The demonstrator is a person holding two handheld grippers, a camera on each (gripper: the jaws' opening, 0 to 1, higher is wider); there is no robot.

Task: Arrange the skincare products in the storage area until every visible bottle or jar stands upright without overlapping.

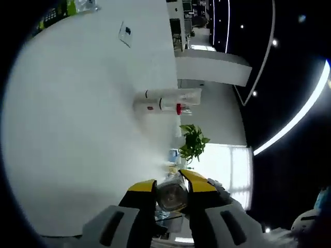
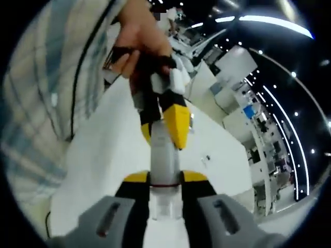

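Your right gripper [image 2: 165,182] and left gripper [image 2: 164,124] were both clamped on one clear bottle [image 2: 164,155], held in the air between them. Beyond your jaws, two white bottles [image 1: 165,102] were not yet confirmed upright.

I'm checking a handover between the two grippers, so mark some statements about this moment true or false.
1. Both grippers grip one clear bottle. True: the right gripper and the left gripper each close on it.
2. Other products stand on the white table. False: two white containers lie on their sides.
3. A green plant shows in the left gripper view. True.
4. A hand holds the left gripper. True.
5. The right gripper's jaws are empty. False: they clamp the bottle.
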